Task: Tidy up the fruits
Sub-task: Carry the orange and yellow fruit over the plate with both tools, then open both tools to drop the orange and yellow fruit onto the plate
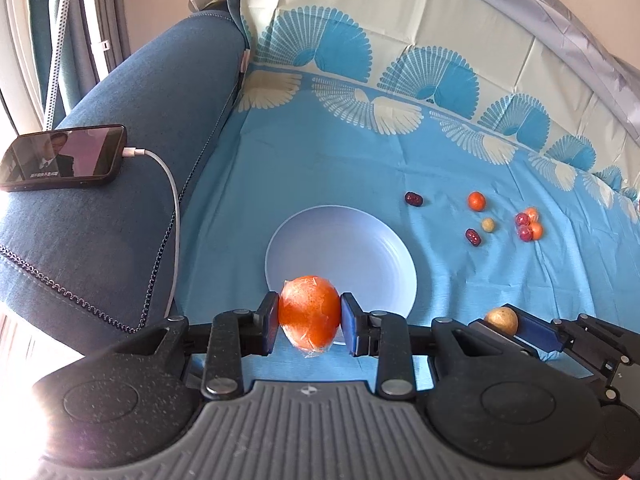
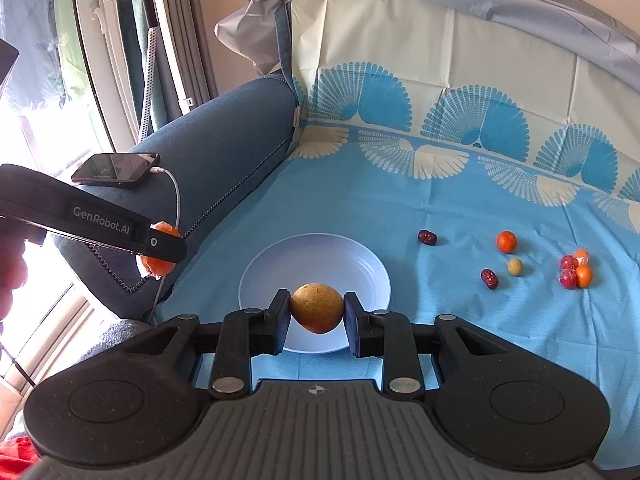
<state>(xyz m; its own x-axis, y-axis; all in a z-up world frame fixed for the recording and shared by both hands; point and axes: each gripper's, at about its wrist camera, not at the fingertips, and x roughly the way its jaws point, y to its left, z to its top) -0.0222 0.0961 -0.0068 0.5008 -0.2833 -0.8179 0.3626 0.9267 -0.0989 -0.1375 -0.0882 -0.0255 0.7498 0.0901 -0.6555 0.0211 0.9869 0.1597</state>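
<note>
Carrying one fruit in each tool, we hover at the near rim of the pale blue plate, which lies bare on the blue cloth. Our left gripper clamps a plastic-wrapped orange fruit; our right gripper pinches a round tan fruit. We judge this the delivery step: next we should ease each load lower over the plate's hollow and part the jaws gently, one side at a time, so neither fruit rolls off. More fruit waits well to the right: two dark red dates, small oranges, wrapped red pieces. "GenRobot.AI" reads along the left tool's side; the phone shows captions too small to read
</note>
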